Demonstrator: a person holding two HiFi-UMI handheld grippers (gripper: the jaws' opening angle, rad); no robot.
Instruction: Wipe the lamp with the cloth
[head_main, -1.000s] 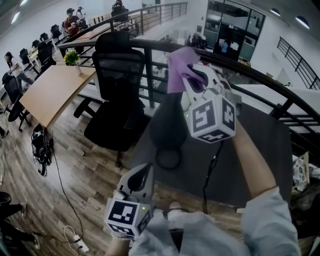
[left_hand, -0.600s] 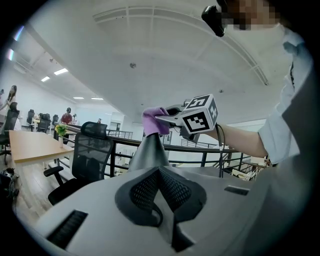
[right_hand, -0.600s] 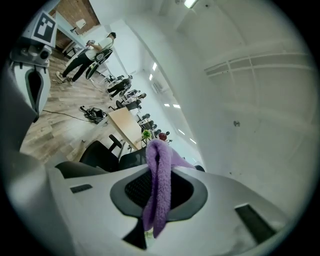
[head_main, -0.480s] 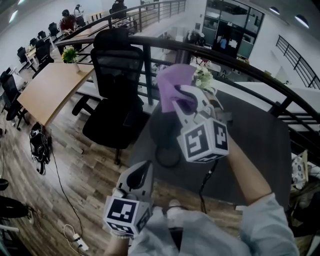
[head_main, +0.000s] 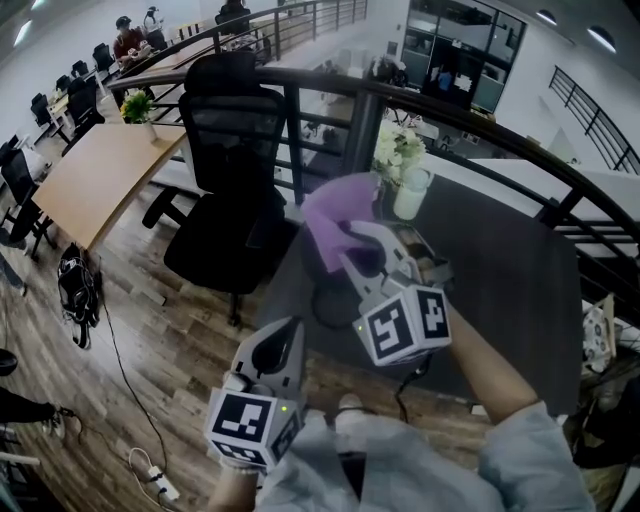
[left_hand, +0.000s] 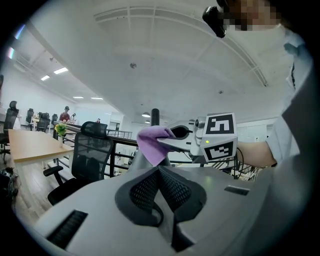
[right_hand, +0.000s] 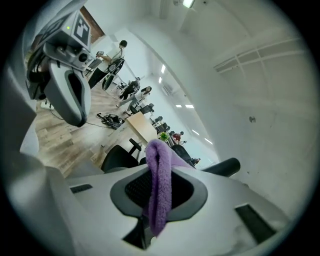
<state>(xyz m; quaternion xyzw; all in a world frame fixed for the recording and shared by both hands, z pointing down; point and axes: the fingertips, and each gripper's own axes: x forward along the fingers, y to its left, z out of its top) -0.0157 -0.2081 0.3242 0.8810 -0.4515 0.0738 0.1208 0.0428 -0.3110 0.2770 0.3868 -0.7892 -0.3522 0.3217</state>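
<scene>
My right tool (head_main: 368, 262), clamped on the soft purple cloth (head_main: 338, 218), has come down to just above the black round-based lamp (head_main: 322, 300) on the dark worktop (head_main: 500, 270), so wiping looks ready to start; my left tool (head_main: 285, 345) hangs low, jaws together, empty.

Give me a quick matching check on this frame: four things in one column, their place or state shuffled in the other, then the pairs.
1 cloth
2 left gripper
3 flower vase
4 office chair

A on the wooden floor
B jaws shut, empty
C on the dark table
D clamped in the right gripper

Pairs: 1-D, 2-B, 3-C, 4-A
</scene>
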